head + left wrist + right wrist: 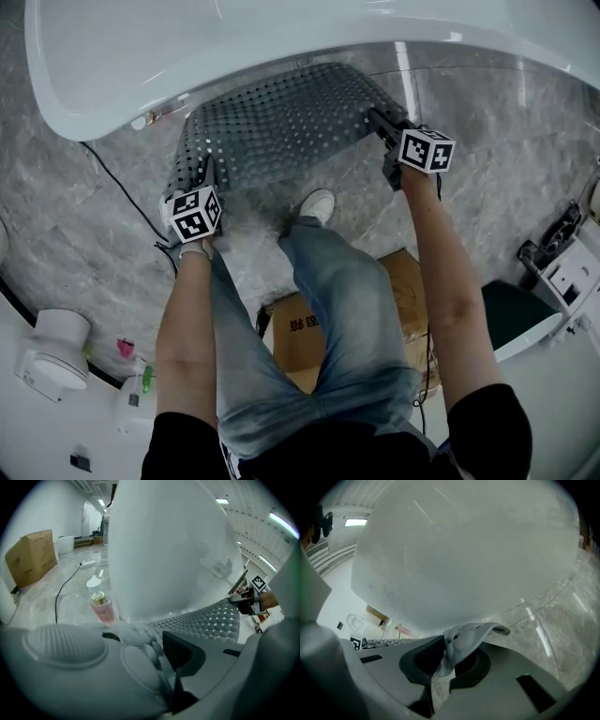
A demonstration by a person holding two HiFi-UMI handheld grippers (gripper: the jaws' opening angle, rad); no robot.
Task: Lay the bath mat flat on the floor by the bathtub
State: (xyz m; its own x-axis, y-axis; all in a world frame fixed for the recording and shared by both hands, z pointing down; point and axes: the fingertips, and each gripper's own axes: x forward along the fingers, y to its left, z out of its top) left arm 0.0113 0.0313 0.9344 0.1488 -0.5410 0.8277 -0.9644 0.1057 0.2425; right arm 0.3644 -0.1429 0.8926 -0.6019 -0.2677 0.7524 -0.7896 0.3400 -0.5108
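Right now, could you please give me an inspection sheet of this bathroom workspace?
Surface: grey marble floor, glossy.
Job's things: grey mat held by two corners, bowed, not yet flat.
Clutter: cardboard box by the person's legs; pink bottle beside the bathtub.
Grippers: right gripper shut on a mat corner; left gripper open, mat corner between its jaws.
Cables: black cable on the floor, at left.
Surroundings: white bathtub ahead.

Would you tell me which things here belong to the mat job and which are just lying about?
Job: bath mat, bathtub, floor, left gripper, right gripper.
Lying about: cardboard box, pink bottle, cable.
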